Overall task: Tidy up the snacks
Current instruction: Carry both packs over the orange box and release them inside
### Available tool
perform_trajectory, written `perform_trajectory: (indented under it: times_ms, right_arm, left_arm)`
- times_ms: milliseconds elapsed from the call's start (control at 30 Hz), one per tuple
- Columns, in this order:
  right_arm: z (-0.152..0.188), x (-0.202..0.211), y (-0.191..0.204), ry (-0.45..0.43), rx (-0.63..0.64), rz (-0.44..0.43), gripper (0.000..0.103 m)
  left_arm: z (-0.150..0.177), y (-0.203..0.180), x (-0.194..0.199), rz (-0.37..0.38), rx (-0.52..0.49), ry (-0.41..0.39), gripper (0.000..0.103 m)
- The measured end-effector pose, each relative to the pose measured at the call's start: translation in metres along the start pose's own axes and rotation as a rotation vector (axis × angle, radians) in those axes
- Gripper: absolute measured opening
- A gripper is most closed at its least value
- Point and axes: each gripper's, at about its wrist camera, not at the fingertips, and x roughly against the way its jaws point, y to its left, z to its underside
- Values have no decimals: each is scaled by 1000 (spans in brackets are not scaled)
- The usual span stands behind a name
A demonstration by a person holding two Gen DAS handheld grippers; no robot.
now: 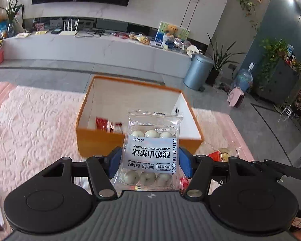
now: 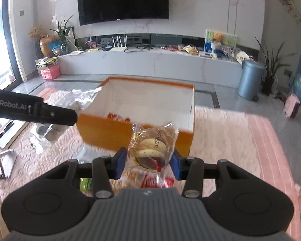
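At lower centre of its view the left gripper (image 1: 150,161) clamps a clear pack of yogurt-coated hawthorn balls (image 1: 151,152) before the orange box (image 1: 94,140), while the right gripper (image 2: 148,161) pinches a wrapped biscuit packet (image 2: 153,147) at lower centre, just in front of that box (image 2: 102,132).

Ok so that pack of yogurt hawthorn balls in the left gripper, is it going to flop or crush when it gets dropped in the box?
The hawthorn pack stands upright between the left gripper pads, so its inner tray probably keeps it fairly stiff. Only the clear top flap looks floppy. It seems light; hard squeezing might crack the coated balls.
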Motion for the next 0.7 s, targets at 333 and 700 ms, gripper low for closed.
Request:
perform_trajectory:
  times_ms: [333,700]
  right_arm:
    - [-61,-53,-11,-4,78,29,44]
    - [-86,-129,-27,57,75,52,44]
  left_arm:
    - [-44,-7,-46,-23,-21,-23,68]
    - [-58,-1,-104,-81,-20,15,69]
